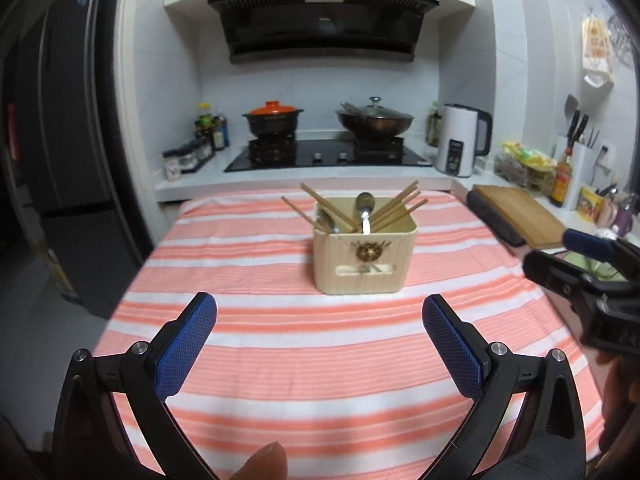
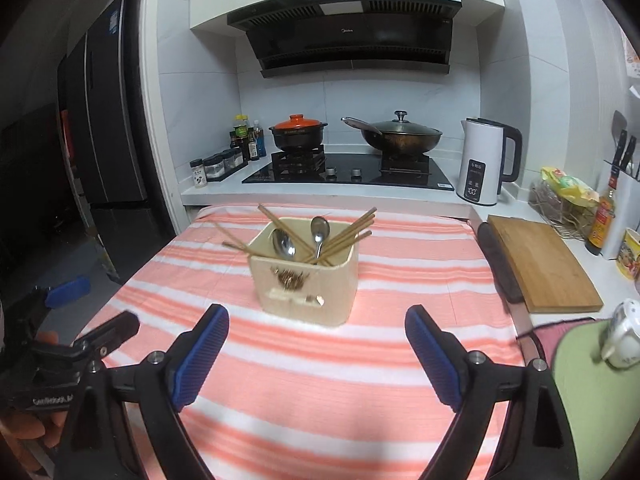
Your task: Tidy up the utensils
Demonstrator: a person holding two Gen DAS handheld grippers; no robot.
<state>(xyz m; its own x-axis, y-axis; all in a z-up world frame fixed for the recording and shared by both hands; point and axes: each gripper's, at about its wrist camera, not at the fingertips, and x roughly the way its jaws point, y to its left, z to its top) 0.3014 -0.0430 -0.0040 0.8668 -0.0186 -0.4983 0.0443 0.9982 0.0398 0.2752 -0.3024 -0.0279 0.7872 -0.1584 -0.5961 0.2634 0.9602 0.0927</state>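
A cream utensil holder (image 1: 365,258) (image 2: 306,284) stands on the striped tablecloth, toward its far middle. Several wooden chopsticks (image 1: 398,210) (image 2: 348,232) lean out of it, and two metal spoons (image 1: 365,208) (image 2: 320,232) stand among them. My left gripper (image 1: 319,322) hangs open over the cloth, well short of the holder, with nothing between its blue pads. My right gripper (image 2: 317,330) is also open and empty, just in front of the holder. Each gripper shows at the other view's edge: the right one (image 1: 588,256), the left one (image 2: 80,304).
The pink-and-white striped table (image 1: 280,360) (image 2: 320,380) butts against a counter with a hob, a clay pot (image 2: 297,132), a wok (image 2: 400,134) and a white kettle (image 2: 482,160). A wooden cutting board (image 2: 540,264) lies to the right; a white mug (image 2: 624,338) sits near the right edge.
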